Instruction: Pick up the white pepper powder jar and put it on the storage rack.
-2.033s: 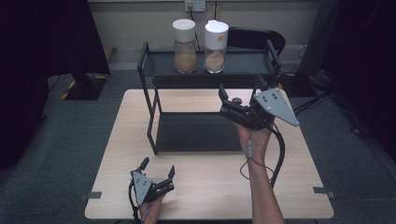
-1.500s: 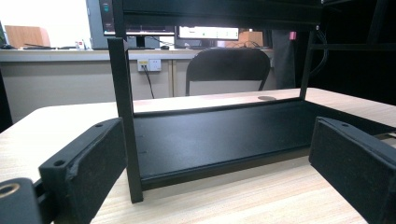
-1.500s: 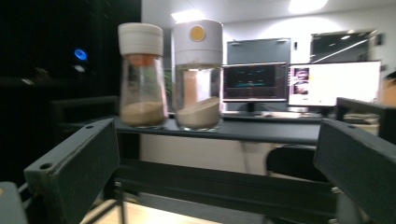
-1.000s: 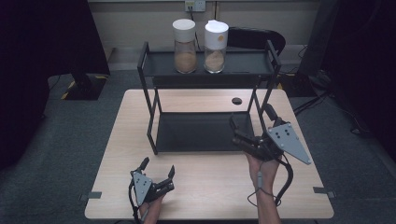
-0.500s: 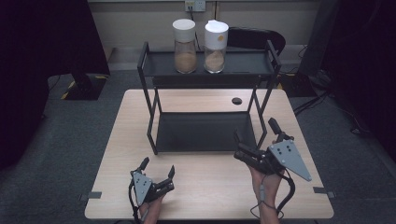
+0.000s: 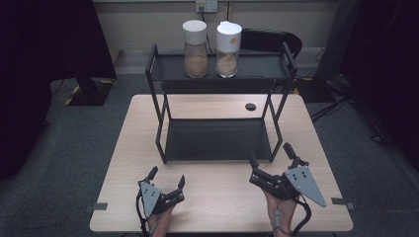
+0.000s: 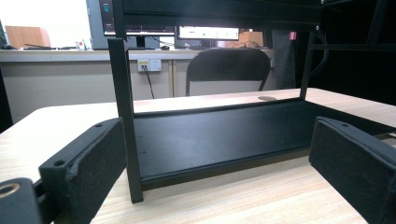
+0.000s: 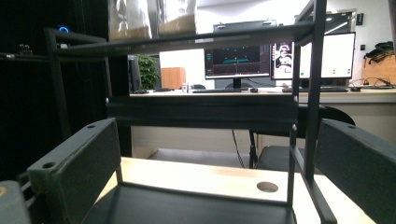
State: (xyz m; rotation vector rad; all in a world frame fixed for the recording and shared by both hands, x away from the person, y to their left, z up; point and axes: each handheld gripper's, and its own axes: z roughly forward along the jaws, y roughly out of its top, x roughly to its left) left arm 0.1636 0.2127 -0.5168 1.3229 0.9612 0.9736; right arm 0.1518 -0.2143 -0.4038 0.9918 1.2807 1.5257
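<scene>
- On the table (image 6: 217,202), near edge: left gripper (image 6: 166,183) and right gripper (image 6: 271,163), both w/ jaws spread wide, nothing between them, resting low by the tabletop.
- Black two-tier rack (image 6: 220,140) stands mid-table, just beyond both grippers; bottom tray bare.
- Top shelf carries two clear jars side by side: left jar (image 6: 195,48) w/ white lid and tan contents, right jar (image 6: 228,49) w/ white lid and paler contents.
- Labels/writing: none legible on jars or grippers; monitors (image 8: 280,55) in right gripper view show screens but text is too small to read.
- Small round hole (image 6: 250,106) in tabletop behind rack, right of center.
- Left gripper view adds: black chair (image 7: 229,70) past far table edge, wall outlet, rack's front-left post (image 7: 125,116) close up.
- Right gripper view adds: office desk w/ monitors, a plant, jar bottoms above the shelf, probably the same two jars.
</scene>
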